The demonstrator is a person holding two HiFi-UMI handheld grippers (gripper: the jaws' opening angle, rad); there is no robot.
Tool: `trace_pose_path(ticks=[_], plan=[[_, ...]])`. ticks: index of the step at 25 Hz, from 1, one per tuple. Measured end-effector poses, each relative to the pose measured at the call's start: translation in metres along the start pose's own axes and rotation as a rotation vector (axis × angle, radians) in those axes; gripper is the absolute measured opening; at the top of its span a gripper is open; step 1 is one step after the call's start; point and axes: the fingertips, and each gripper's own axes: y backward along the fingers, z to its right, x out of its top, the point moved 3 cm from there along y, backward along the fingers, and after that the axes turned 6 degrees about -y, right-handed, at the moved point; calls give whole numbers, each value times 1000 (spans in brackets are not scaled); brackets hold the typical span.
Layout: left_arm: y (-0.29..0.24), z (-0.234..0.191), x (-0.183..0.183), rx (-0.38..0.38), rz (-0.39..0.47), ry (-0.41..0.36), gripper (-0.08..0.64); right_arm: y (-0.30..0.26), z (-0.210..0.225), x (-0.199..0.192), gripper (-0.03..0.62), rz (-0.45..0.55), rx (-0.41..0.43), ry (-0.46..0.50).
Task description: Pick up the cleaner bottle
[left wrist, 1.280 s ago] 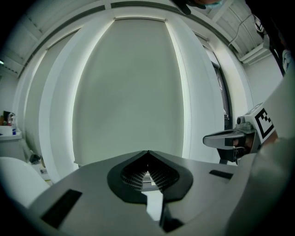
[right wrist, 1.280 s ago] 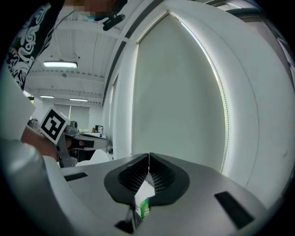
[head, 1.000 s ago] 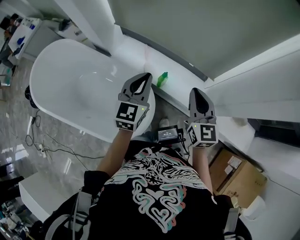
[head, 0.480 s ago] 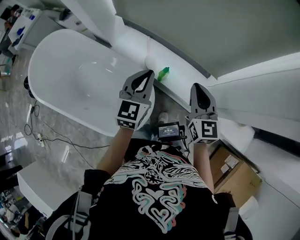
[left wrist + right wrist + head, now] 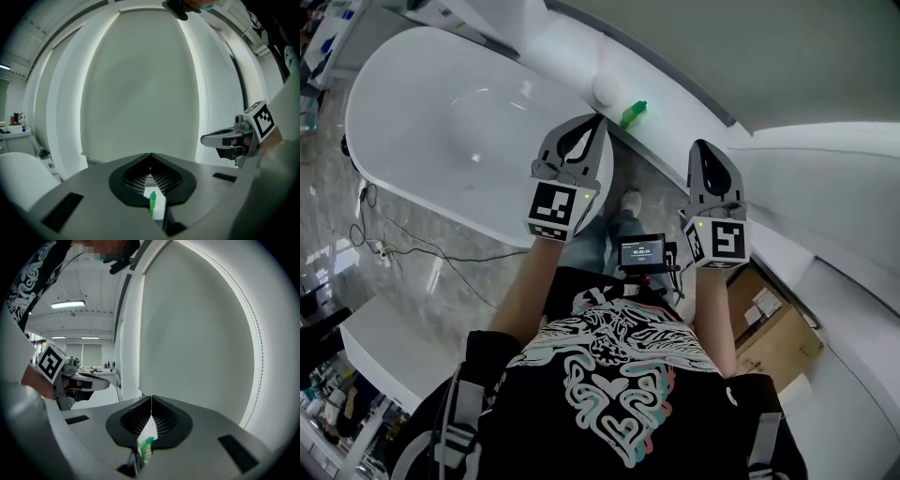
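The cleaner bottle (image 5: 632,114) is small and green and stands upright on the white ledge (image 5: 675,131) behind the bathtub. My left gripper (image 5: 599,119) is shut and empty, its tips just left of the bottle in the head view and apart from it. My right gripper (image 5: 701,144) is shut too, further right and nearer to me. In the left gripper view the bottle (image 5: 152,201) shows low through the gap under the closed left gripper (image 5: 150,154). The right gripper view also has the bottle (image 5: 146,447) below the closed right gripper (image 5: 151,398).
A white bathtub (image 5: 412,112) fills the upper left, with a round white object (image 5: 607,89) on the ledge beside the bottle. Cables (image 5: 394,248) lie on the marble floor. A cardboard box (image 5: 778,337) sits at right. A small screen device (image 5: 642,251) hangs at my chest.
Both grippers have sunk lower and stayed shut. The bathtub and the bottle now sit higher in the head view, and my feet show below the grippers.
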Motion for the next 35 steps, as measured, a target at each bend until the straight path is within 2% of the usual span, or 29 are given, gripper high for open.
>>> trace_pose_path(ticks=[9,22,28,35], plan=[[-27,1,-56,-1,-55,18,17,-25,22,-52,28,-51,0,-8],[-43,9,-128,-1,-125,20,17,-54,31,-126,29,-127,21,-35],[-50,2,-151,8,-146,27,18,-70,26,-147,29,-157,49,-39],[-54,9,-174,9,-142,46,18,-82,22,-164,29,-168,103,11]])
